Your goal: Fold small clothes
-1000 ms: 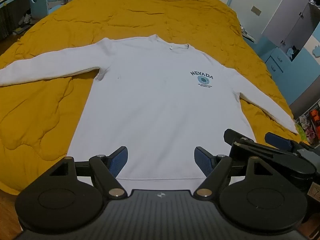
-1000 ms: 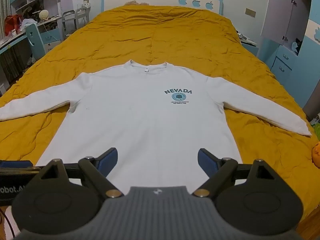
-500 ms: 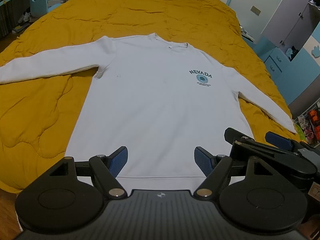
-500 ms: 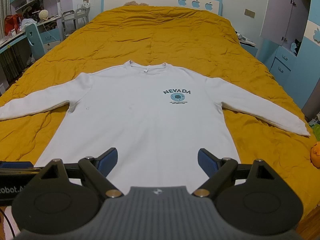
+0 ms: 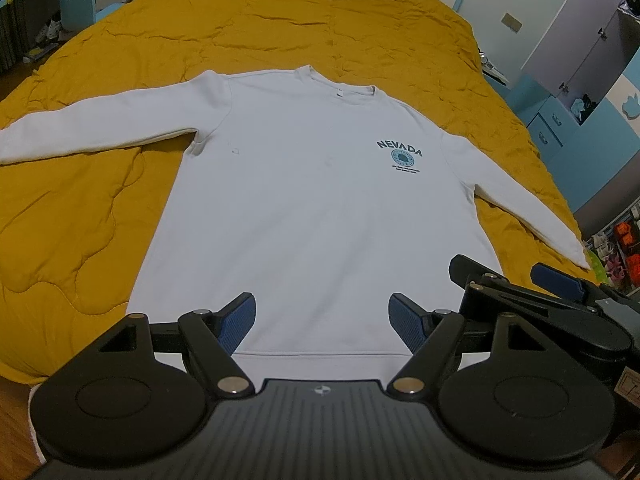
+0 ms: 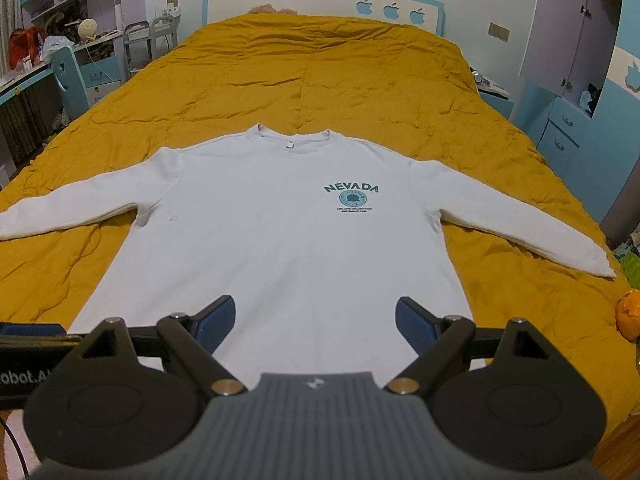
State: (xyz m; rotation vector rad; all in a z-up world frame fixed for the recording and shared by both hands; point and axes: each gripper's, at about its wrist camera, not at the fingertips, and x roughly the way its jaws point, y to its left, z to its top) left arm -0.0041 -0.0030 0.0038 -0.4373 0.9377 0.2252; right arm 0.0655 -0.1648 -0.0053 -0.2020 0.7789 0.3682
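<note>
Both cameras edged slightly closer to the hem; sweatshirt unmoved. Mustard quilt (image 6: 320, 80) covers bed, apple cutouts on headboard (image 6: 390, 10), blue drawers right. White sweatshirt (image 6: 280, 240) reads "NEVADA", lies flat face-up, sleeves spread. Left gripper (image 5: 322, 320) and right gripper (image 6: 314, 320) both spread wide, empty, above hem.

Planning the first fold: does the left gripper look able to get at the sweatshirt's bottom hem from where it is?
Probably yes. The left gripper is open and sits right over the hem of the sweatshirt, which lies flat on the yellow quilt. Nothing lies between its fingers and the fabric.
</note>
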